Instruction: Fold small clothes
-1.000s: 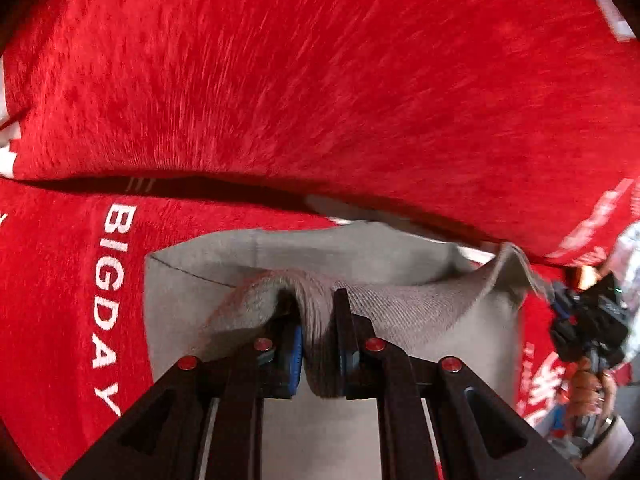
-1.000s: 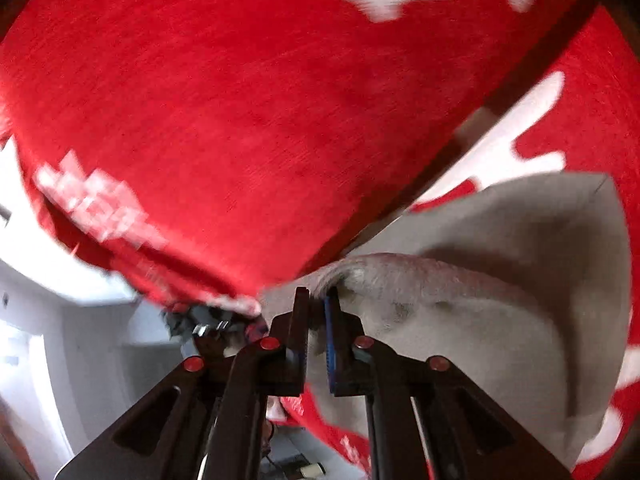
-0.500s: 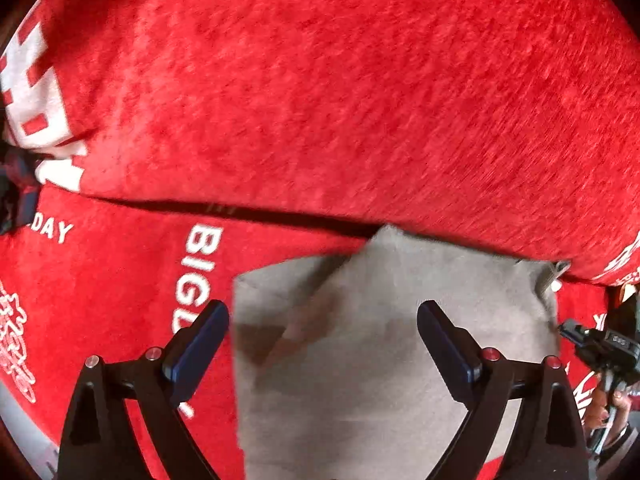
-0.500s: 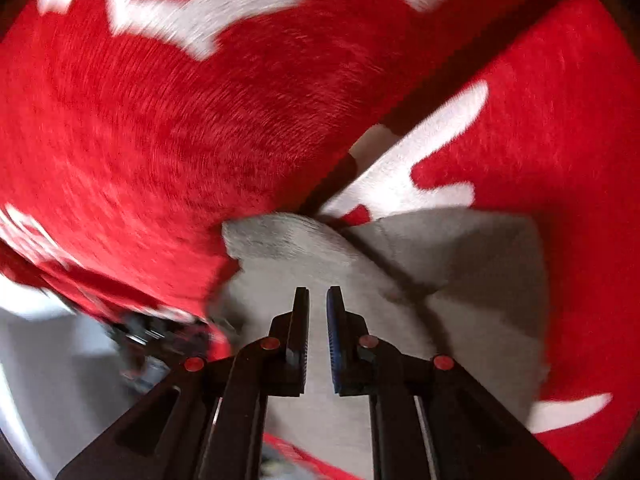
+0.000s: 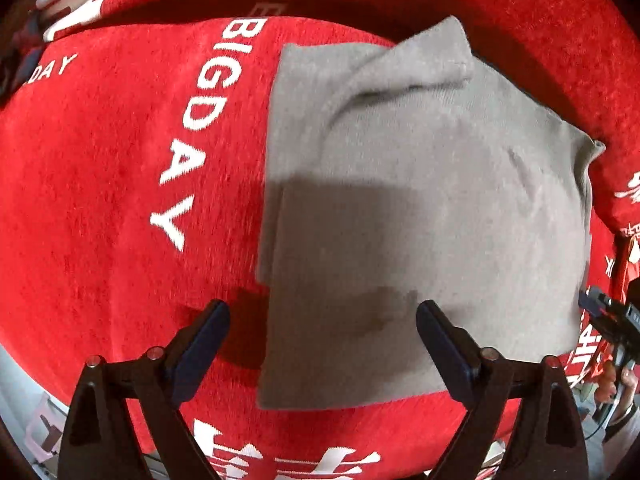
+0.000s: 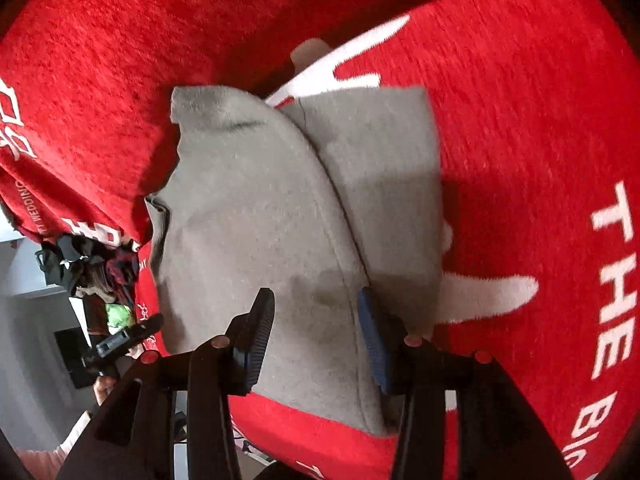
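Observation:
A small grey garment [image 5: 420, 184] lies folded on a red cloth [image 5: 100, 160] with white lettering, one layer over another [image 6: 248, 208]. My left gripper [image 5: 322, 320] hangs above its near edge, and its jaws stand wide and are closing a little. One finger is over the red cloth and the other over the grey, with nothing pressed between them. My right gripper [image 6: 314, 300] hovers over the garment's other near end. Its jaws are opening, and the fabric below is free of the pads.
A raised fold of the red cloth [image 6: 100, 60] runs behind the garment. A pile of dark clothes [image 6: 92, 268] sits past the cloth's edge. A hand [image 6: 104, 384] holds the other gripper at the left rim. Pale floor [image 6: 24, 340] shows beyond.
Both grippers have let go of the grey garment and opened. It now lies flat and folded. Both grippers have drawn back toward its near edge.

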Demonstrator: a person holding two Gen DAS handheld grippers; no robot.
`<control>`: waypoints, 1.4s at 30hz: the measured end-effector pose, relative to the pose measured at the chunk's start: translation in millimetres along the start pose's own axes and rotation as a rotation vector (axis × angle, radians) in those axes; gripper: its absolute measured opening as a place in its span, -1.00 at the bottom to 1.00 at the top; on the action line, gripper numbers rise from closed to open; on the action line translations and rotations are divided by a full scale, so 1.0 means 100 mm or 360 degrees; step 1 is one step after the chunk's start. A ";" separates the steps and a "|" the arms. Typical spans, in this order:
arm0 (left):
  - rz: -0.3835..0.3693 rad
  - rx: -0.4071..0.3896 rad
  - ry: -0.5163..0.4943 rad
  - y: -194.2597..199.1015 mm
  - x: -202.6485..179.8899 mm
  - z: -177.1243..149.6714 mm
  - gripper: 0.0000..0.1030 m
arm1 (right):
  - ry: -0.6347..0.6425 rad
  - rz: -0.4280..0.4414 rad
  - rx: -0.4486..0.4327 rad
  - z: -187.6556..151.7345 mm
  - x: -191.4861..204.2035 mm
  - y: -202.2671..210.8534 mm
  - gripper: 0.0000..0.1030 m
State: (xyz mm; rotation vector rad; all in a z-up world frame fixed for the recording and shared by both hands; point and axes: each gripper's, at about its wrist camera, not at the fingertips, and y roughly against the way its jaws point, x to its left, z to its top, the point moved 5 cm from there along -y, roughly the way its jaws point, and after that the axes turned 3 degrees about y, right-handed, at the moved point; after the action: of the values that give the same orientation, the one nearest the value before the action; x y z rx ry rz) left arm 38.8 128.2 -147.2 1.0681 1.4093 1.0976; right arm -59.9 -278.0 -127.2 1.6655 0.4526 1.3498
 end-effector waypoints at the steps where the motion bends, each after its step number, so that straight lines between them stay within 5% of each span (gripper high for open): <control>1: -0.0004 0.0006 -0.0011 -0.01 0.01 -0.02 0.62 | -0.0006 0.0000 -0.0013 0.00 -0.01 -0.01 -0.07; 10: -0.0093 0.0047 -0.0112 -0.09 0.18 -0.20 0.62 | -0.0058 -0.0176 -0.0091 -0.21 -0.02 0.07 -0.16; 11: -0.0102 0.0038 -0.0103 -0.10 0.20 -0.21 0.39 | -0.0075 -0.0157 -0.0075 -0.23 -0.04 0.03 -0.16; 12: -0.0108 0.0039 -0.0100 -0.08 0.19 -0.22 -0.07 | -0.0088 -0.0137 -0.0066 -0.24 -0.05 0.01 -0.16; 14: -0.0146 0.0062 -0.0097 -0.09 0.29 -0.26 -0.52 | -0.0107 -0.0069 -0.0056 -0.25 -0.01 -0.03 -0.26; 16: -0.0174 0.0028 -0.0139 -0.02 0.30 -0.30 -0.79 | -0.0123 -0.0005 -0.0035 -0.27 0.02 -0.05 -0.83; 21: -0.0423 -0.0040 -0.0096 0.34 0.33 -0.37 -0.85 | -0.0128 0.0242 -0.0077 -0.35 0.16 0.15 -0.86; 24: -0.0401 -0.0043 -0.0148 0.43 0.36 -0.39 -0.85 | -0.0081 0.0283 -0.0045 -0.46 0.24 0.24 -0.87; 29: -0.0213 0.0029 -0.0151 0.14 0.71 -0.48 -0.85 | -0.0147 0.0139 0.0024 -0.64 -0.10 0.18 -0.90; 35: -0.0132 0.0041 -0.0110 0.06 0.87 -0.55 -0.85 | -0.0191 0.0036 0.0029 -0.73 -0.33 0.16 -0.90; 38: 0.0039 0.0000 -0.0132 0.23 0.91 -0.56 -0.85 | -0.0146 -0.0045 0.0066 -0.75 -0.31 0.17 -0.90; 42: -0.0009 -0.0166 -0.0120 0.65 0.82 -0.44 -0.84 | -0.0180 -0.0204 -0.0006 -0.72 -0.25 0.32 -0.89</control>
State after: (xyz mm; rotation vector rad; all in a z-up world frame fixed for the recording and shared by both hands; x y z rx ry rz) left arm -8.8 217.7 -95.5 1.0196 1.2816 1.1034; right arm -141.3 -283.3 -117.1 1.6709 0.4814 1.1566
